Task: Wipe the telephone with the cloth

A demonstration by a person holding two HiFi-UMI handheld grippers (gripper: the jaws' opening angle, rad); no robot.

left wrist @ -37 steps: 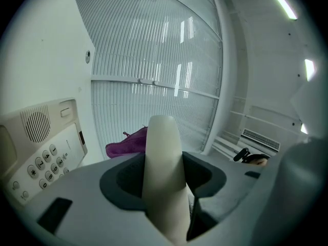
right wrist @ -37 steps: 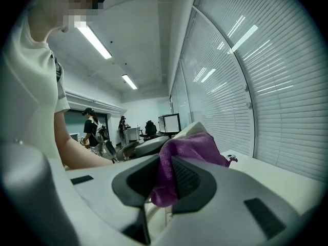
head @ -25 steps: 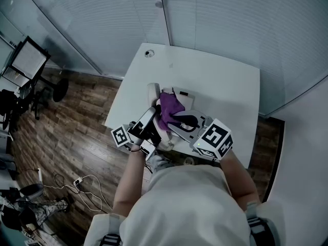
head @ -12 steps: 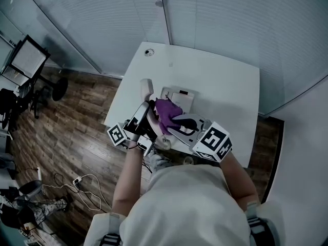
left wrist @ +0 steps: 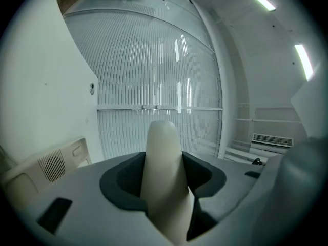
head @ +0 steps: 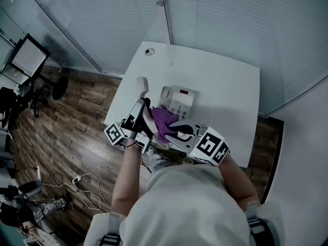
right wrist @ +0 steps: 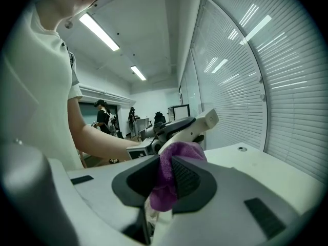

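My left gripper (head: pixel 138 118) is clamped on the cream handset (head: pixel 142 84), nose angled up, and holds it off the telephone base (head: pixel 178 99). My right gripper (head: pixel 177 131) pinches the purple cloth (head: pixel 165 119), tipped slightly down, close beside the handset. Only the right gripper view shows the handset's perforated end above the cloth. The telephone base sits left of the middle of the table (head: pixel 225 86); bare top lies to its right and beyond it.

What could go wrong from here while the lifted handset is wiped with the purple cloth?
1. The left gripper grips the handset near one end, with most of it sticking out; wiping pressure could lever it loose.
2. The right gripper pinches the cloth by a bunched fold, so rubbing might drag it out of the fingers.
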